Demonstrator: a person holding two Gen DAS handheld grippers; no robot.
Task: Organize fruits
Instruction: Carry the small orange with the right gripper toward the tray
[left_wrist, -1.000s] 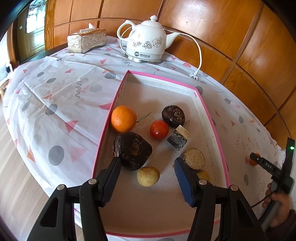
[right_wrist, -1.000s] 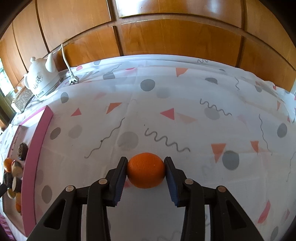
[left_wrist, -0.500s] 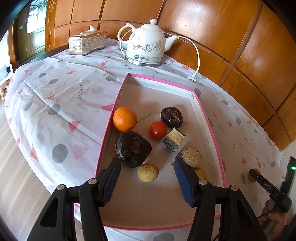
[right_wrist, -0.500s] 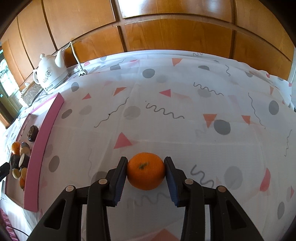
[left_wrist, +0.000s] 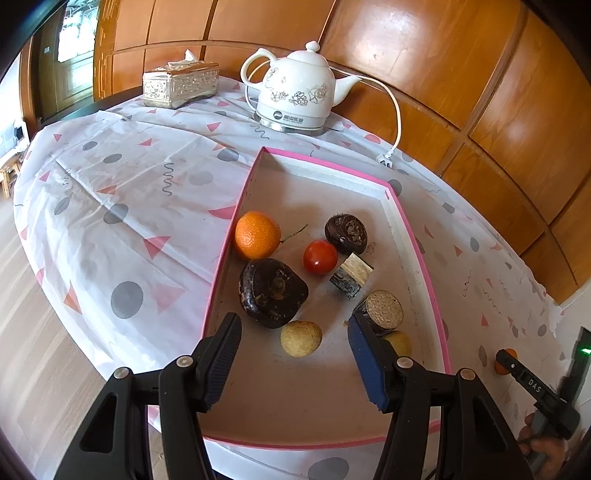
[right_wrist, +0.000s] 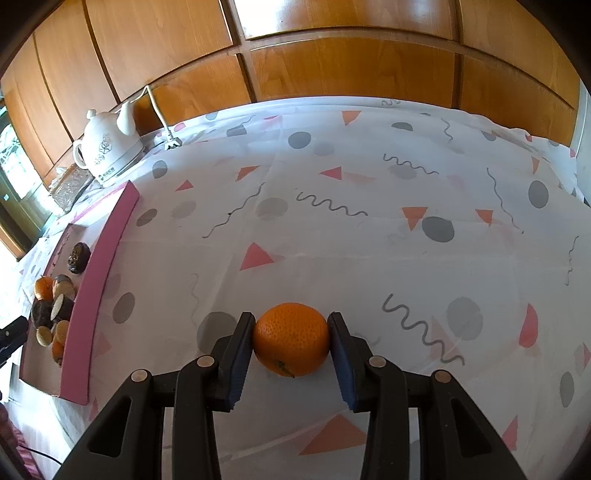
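Orange mandarin clamped between right hand-held gripper pads, above tablecloth.

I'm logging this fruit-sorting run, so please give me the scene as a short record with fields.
right gripper: shut on orange, over the tablecloth
left gripper: open, empty, above the tray
tray contents: second orange, tomato, dark round fruits, pale round fruits, cut pieces
background: white kettle, tissue box

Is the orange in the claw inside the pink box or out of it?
Out. The orange, pinched in the right claw, sits over the spotted tablecloth, well apart from the pink box.
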